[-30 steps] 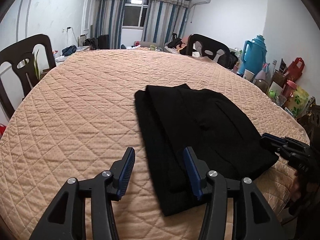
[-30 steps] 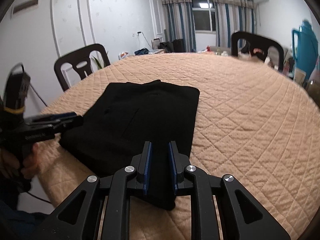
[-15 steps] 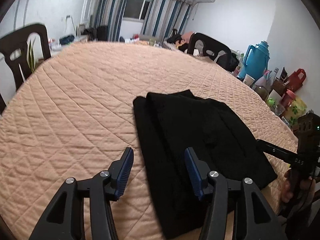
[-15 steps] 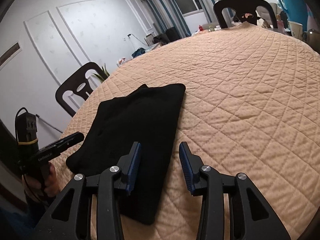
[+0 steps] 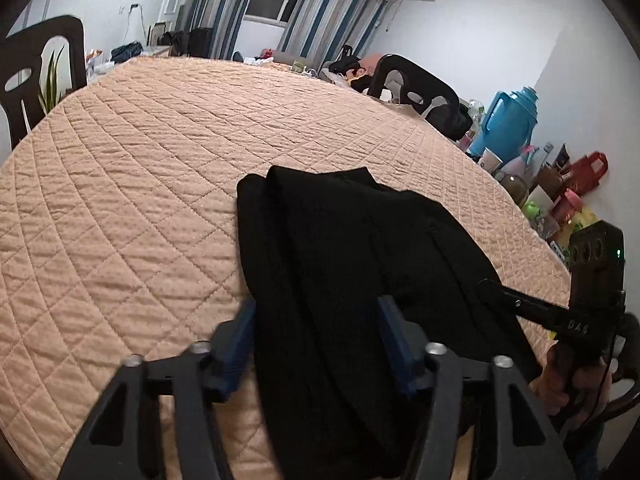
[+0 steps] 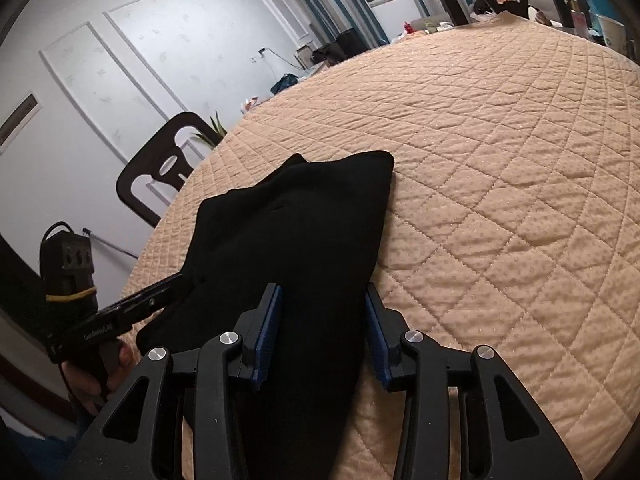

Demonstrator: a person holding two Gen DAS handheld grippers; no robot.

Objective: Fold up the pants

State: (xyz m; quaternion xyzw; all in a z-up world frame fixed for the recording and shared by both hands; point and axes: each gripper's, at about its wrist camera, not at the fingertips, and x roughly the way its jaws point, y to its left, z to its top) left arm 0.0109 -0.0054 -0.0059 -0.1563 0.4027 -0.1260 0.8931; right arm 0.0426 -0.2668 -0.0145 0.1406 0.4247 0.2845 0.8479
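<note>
Black folded pants [image 5: 344, 264] lie on the peach quilted table cover [image 5: 140, 184] near its front edge; they also show in the right wrist view [image 6: 292, 236]. My left gripper [image 5: 316, 340] is open, its blue pads astride the near left corner of the pants, with cloth between the jaws. My right gripper [image 6: 322, 332] is open, its pads astride the near right corner. Each gripper shows in the other's view, at the pants' edge: the right one [image 5: 504, 292], the left one [image 6: 160, 292].
Dark chairs stand at the left [image 5: 36, 76] and the far right [image 5: 416, 92] of the table. A blue thermos [image 5: 508, 124] and clutter sit on a side shelf at the right. A window with striped curtains [image 5: 280, 4] is at the back.
Both grippers moved forward and down onto the near edge of the pants. The right gripper went from shut to open. Cloth now lies between both pairs of pads.
</note>
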